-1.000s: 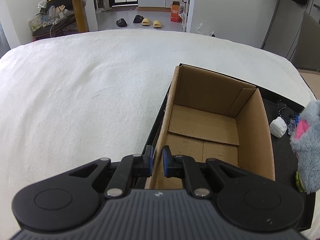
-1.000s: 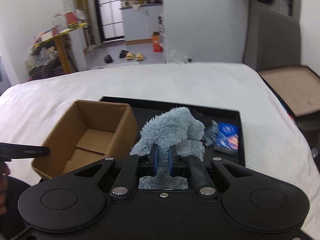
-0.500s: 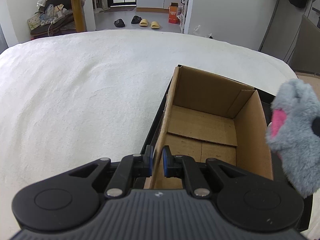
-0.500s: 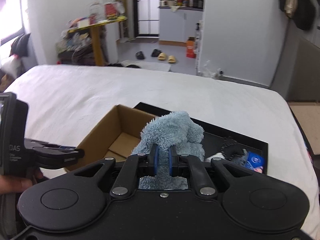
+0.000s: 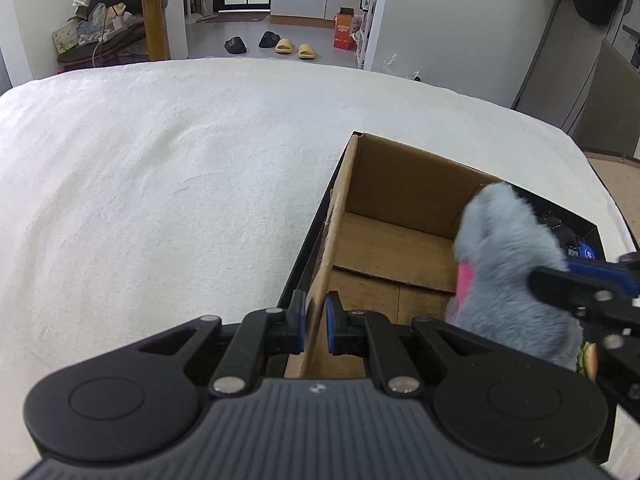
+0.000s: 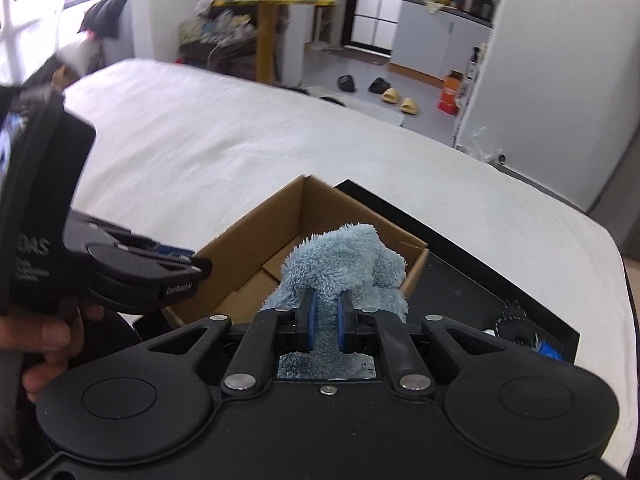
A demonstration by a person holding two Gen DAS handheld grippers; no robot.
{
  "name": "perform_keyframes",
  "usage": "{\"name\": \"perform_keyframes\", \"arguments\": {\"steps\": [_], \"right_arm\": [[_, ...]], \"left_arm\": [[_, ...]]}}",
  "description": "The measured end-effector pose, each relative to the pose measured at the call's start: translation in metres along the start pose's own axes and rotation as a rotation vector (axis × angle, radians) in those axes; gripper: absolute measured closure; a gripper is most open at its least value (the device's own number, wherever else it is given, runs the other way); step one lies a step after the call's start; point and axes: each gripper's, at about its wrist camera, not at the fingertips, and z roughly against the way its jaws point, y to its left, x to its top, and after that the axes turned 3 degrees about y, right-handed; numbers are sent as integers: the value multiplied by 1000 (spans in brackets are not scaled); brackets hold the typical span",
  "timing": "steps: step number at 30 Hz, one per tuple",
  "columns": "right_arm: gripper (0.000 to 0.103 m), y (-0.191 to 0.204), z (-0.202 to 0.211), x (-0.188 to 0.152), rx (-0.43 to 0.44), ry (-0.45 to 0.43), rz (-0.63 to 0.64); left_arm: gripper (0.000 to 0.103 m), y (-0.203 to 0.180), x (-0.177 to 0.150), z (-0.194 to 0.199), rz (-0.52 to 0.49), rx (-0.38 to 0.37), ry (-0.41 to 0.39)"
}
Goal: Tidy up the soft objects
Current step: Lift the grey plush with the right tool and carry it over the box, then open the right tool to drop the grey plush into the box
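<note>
An open cardboard box (image 5: 400, 240) stands on a black tray (image 6: 460, 280) on the white bed. My left gripper (image 5: 315, 322) is shut on the box's near left wall and holds it. My right gripper (image 6: 325, 320) is shut on a blue-grey plush toy (image 6: 340, 264) with a pink patch. In the left wrist view the plush toy (image 5: 516, 276) hangs over the right side of the box, above its floor, with the right gripper (image 5: 560, 276) coming in from the right. The box (image 6: 256, 256) floor shows bare.
Small items lie on the tray to the right of the box: a dark keychain (image 6: 514, 322) and a blue packet (image 6: 550, 350). The white bed cover (image 5: 160, 180) spreads left and behind. Slippers (image 5: 298, 46) lie on the floor beyond.
My right gripper has carried the plush toy left, from above the tray to over the right part of the box. My left gripper has stayed clamped on the box wall.
</note>
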Motion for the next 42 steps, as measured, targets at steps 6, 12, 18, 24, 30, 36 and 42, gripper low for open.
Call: {"name": "perform_keyframes", "arguments": {"steps": [6, 12, 18, 24, 30, 36, 42], "right_arm": [[94, 14, -10, 6, 25, 16, 43], [98, 17, -13, 4, 86, -1, 16], [93, 9, -13, -4, 160, 30, -62], [89, -2, 8, -8, 147, -11, -94], [74, -18, 16, -11, 105, -37, -130], [59, -40, 22, -24, 66, -61, -193], [52, -61, 30, -32, 40, -91, -222]], "left_arm": [[94, 5, 1, -1, 11, -16, 2], [94, 8, 3, -3, 17, -31, 13], [93, 6, 3, -2, 13, -20, 8], [86, -1, 1, 4, -10, 14, -15], [66, -4, 1, 10, -14, 40, -30], [52, -12, 0, 18, -47, 87, -46], [46, -17, 1, 23, -59, 112, -53]]}}
